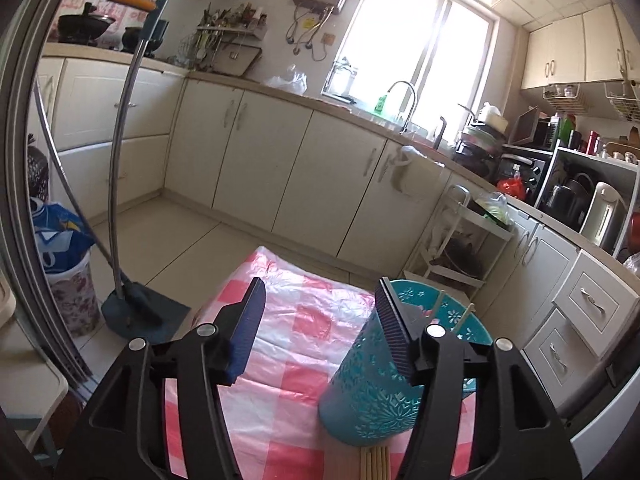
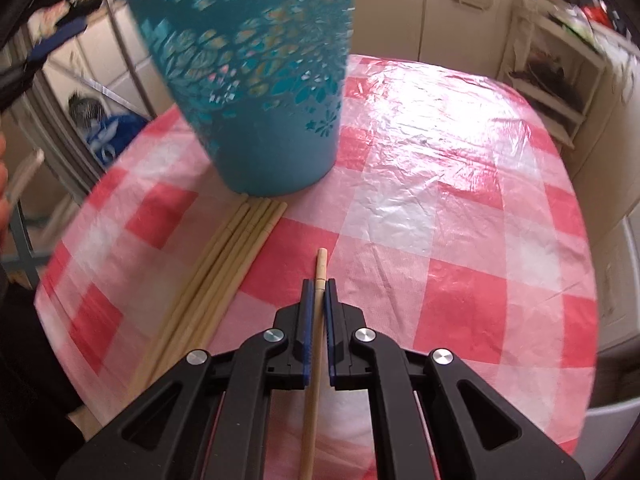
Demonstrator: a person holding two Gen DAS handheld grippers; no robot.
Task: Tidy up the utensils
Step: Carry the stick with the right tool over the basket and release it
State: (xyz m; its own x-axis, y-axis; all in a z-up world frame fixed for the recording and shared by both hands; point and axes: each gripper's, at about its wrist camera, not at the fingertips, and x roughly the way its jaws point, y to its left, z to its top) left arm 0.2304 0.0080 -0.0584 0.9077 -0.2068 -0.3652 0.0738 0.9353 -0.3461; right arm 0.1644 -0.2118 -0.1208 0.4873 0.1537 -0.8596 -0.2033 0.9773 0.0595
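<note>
A: Chopsticks first — one chopstick is pinched between the pressed-together pads of the right gripper, its tip poking out just past the fingertips, over the pink checked tablecloth.

B: And to the left of that claw?

A: A bundle of chopsticks lying flat on the cloth, side by side; I count about six, though the near ends blur together. Their far ends touch the foot of the teal utensil holder, which stands ahead and left of the claw, tilted and smeared in that view.

B: Over to the left wrist camera.

A: Left gripper is spread, nothing pressed between its pads. The holder sits right against the inner face of the right-hand finger, leaning; whether they actually touch I cannot tell. Only this view shows inside the rim: two chopsticks standing in it. The bundle's ends peek out just beneath the claw.

B: Anything beyond?

A: Beyond the table edge, only this camera catches a dustpan with a broom on the floor to the left, cream kitchen cabinets further on, then a sink tap under the bright window.
</note>
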